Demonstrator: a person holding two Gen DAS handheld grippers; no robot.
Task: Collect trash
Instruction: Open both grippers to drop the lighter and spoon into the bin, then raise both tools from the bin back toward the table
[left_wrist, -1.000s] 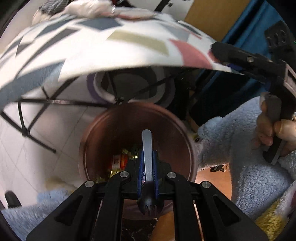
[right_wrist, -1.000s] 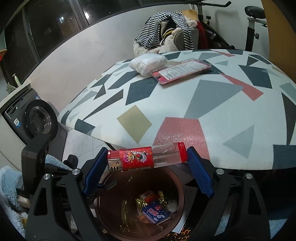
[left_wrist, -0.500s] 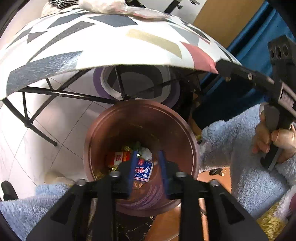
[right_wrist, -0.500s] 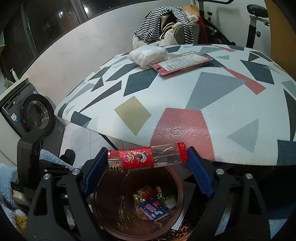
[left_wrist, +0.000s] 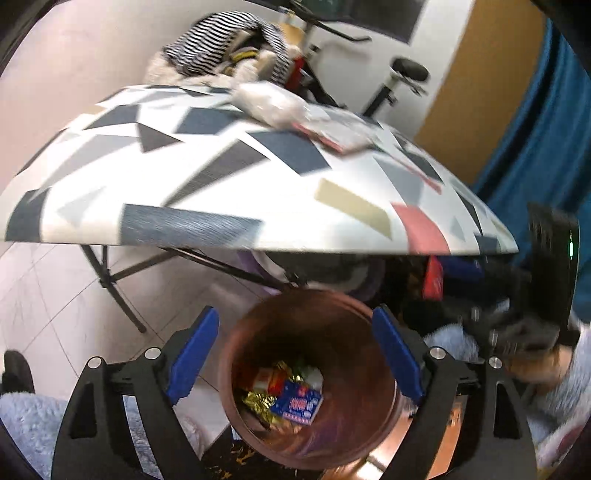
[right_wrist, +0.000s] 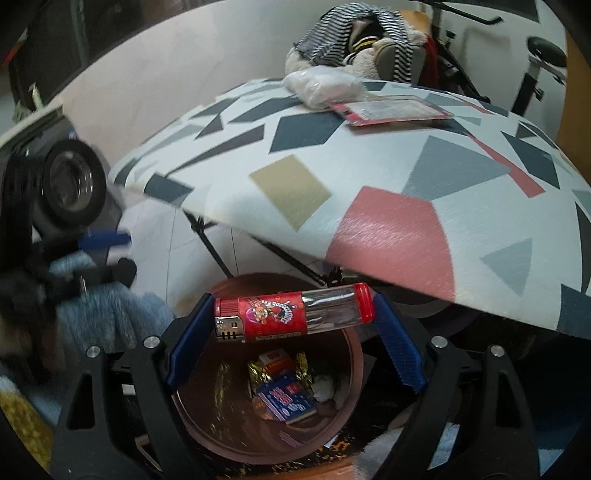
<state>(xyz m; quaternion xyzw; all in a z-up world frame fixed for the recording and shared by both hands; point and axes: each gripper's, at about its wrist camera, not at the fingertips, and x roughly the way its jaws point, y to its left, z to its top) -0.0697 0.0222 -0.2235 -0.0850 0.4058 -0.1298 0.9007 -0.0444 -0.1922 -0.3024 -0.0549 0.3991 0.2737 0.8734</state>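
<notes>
The right tool is clamped on a red lighter, held crosswise by its two ends between the blue pads, directly above the mouth of the copper-coloured bin. The left tool has just been opening; its jaws now stand wide with nothing between them, and it hovers over the same bin. Wrappers and a small blue packet lie at the bottom.

Step in hand, as judged: dropping the lighter.
- The lighter sits over the far part of the opening, near the rim under the bench edge. Bringing it toward the bin's centre first would guard against a bounce off the rim.
- Open both pads evenly so neither end hangs and tips the lighter sideways.
- Keep the left tool clear of the drop path.

A white bag and a red-edged packet remain on the bench for collection.
</notes>
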